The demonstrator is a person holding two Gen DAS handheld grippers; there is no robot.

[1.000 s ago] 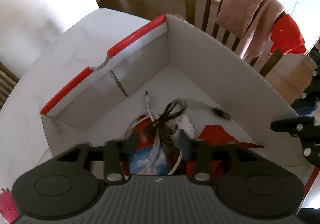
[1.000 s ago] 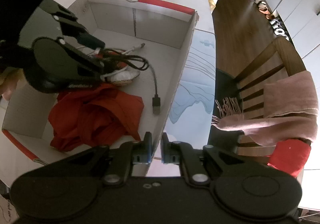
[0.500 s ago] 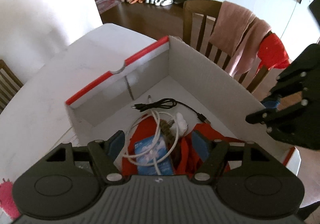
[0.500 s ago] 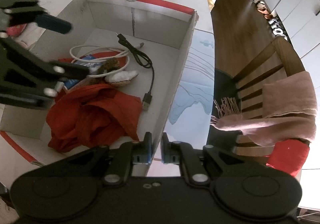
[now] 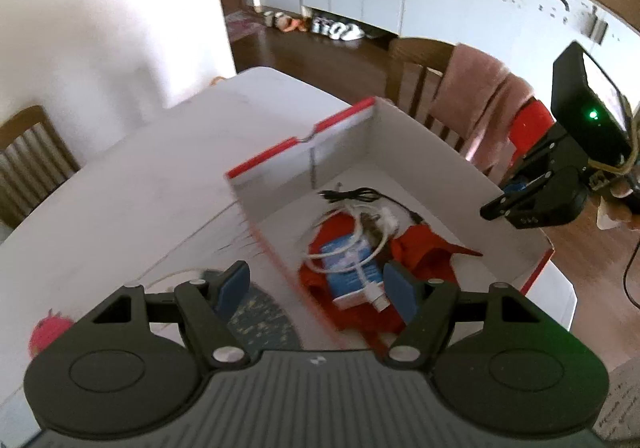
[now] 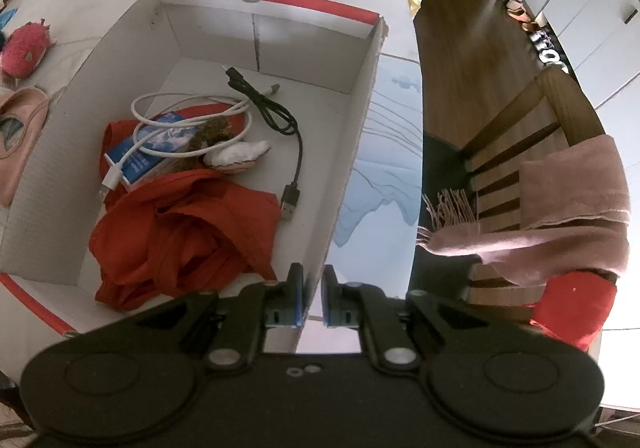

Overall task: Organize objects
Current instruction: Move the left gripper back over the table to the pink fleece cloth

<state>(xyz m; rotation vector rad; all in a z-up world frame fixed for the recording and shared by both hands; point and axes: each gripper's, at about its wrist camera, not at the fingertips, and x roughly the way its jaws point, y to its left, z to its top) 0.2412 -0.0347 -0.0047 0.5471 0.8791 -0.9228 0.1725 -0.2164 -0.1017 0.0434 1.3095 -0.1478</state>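
The right gripper (image 6: 313, 298) pinches the box (image 6: 352, 120) wall, while the left gripper (image 5: 316, 290) gapes empty over its near rim, cables (image 6: 276, 110) and red cloth (image 6: 188, 232) inside.

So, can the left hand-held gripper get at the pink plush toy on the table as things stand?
Probably yes. The left hand-held gripper is open and empty, up over the box's near wall. The pink plush toy lies on the bare table outside the box, nothing over it.

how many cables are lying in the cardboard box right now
2. The white cable is looped over the blue packet; the black cable lies beside it, toward the box's right wall. The red cloth might hide more.
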